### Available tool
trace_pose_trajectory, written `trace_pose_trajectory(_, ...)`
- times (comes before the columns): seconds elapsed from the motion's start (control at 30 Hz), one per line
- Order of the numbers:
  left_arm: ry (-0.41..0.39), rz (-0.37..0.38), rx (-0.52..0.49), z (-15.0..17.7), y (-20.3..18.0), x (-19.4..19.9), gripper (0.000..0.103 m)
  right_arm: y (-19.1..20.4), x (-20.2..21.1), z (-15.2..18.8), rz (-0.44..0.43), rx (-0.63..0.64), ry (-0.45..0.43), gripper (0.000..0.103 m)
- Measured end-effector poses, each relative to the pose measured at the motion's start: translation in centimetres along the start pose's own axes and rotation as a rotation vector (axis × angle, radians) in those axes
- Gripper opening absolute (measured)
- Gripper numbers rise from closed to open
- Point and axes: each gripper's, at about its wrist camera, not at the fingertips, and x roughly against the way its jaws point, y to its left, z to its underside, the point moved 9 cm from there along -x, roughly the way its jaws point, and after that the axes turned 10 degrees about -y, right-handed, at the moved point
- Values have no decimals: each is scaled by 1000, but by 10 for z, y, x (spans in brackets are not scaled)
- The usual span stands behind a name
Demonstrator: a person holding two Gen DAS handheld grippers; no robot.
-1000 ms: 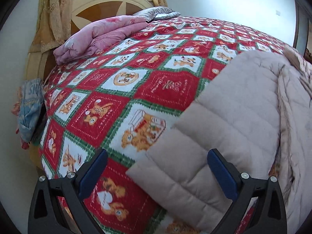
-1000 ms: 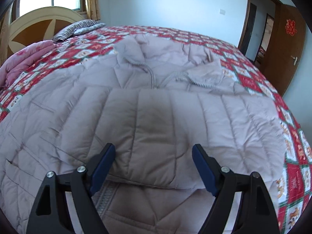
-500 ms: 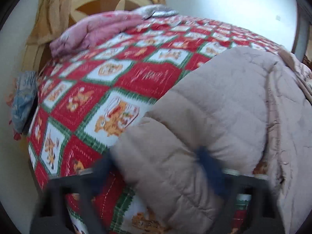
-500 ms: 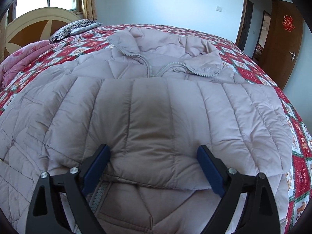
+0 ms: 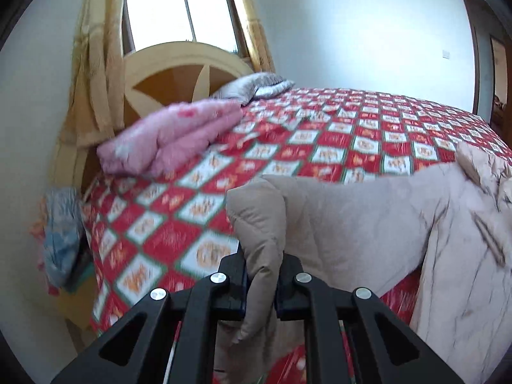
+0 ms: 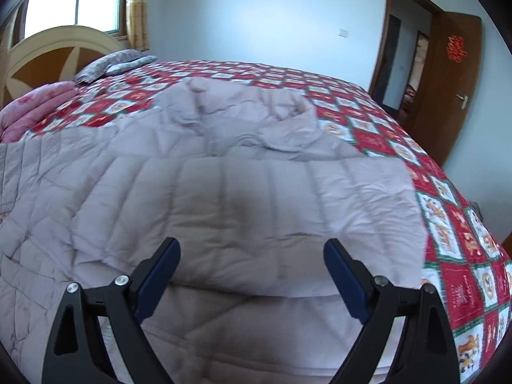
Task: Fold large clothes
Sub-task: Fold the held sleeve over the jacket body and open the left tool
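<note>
So the bed [image 6: 377,118] with the red-and-green patchwork quilt [image 5: 320,147] takes up pretty much everything in both views, and the big beige puffer coat [image 6: 224,211] is spread across it, collar and zipper toward the far side, one sleeve already folded flat across the front.

What's different from a second ago: the other sleeve [image 5: 336,217] was lying flat on the quilt with the left claw [image 5: 261,283] gaping wide around its cuff. Now that claw is closing, its jaws nearly together and pinching the cuff [image 5: 259,224] between the pads, and the sleeve is lifted clear of the bed and hanging off the claw. That looks like the start of swinging this sleeve in over the body, same as the first one.

The right claw [image 6: 252,272] stays spread wide with nothing in it, hovering over the folded sleeve.

Smaller stuff: pink folded duvet [image 5: 169,137] and a striped pillow [image 5: 256,84] up by the headboard [image 5: 179,73].
</note>
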Motion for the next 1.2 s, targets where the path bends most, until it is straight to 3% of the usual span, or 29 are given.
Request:
trace_pose_trajectory(0.2,-110,102,-104,-62,-85,13,11,-33,3,1,37,-24,-2,93)
trace_pose_trajectory(0.43,-139,293,-171,-79,-206,30,11,-54,7,9,47,-48,2,93)
trace_pose_trajectory(0.77,-149,473,-268,-69,-344,64,11,-73,-1,27,54,-103,12,93)
trace_pose_trajectory(1.2,-107,578,-355,-22,-436,72,11,-76,-6,37,38,-139,14,94)
